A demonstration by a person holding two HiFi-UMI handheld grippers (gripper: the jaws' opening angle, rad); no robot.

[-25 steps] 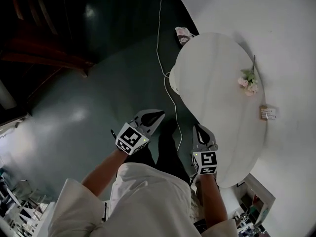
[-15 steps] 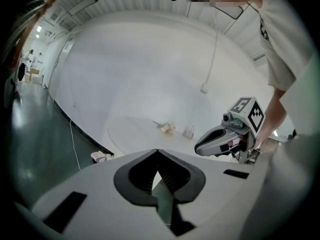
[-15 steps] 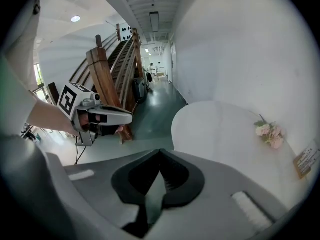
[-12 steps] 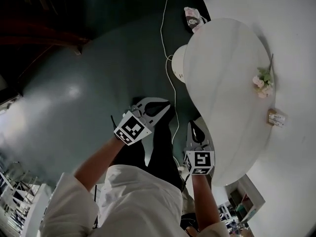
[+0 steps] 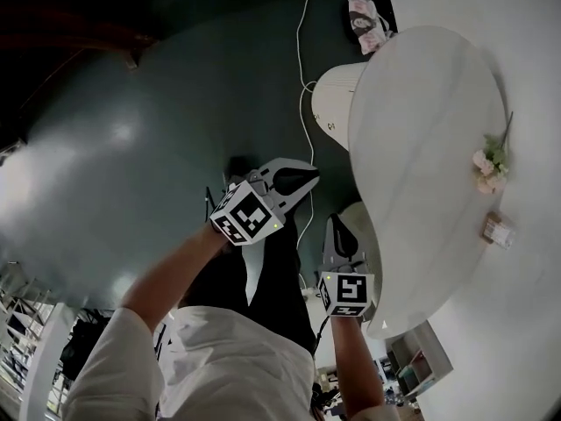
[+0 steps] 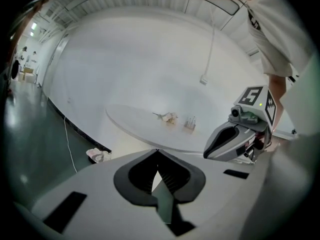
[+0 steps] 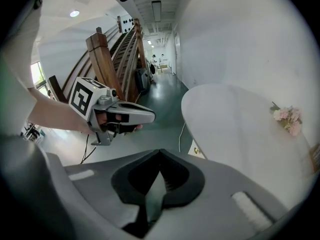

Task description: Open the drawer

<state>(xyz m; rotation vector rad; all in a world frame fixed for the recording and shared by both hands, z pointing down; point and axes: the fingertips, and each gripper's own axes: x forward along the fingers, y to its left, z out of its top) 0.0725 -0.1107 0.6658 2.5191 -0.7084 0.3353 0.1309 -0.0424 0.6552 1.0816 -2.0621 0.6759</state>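
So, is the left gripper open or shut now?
Shut. The left gripper has its fingers touching at the tips, with nothing between them.

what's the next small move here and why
Probably lower the right gripper toward the small knob on the pale panel under the table edge, opening its fingers on the way. They are shut on nothing, clear of the knob, which looks like the drawer's pull.

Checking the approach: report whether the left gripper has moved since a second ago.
Yes: left gripper went rightward; its tip now overlaps the white cable.
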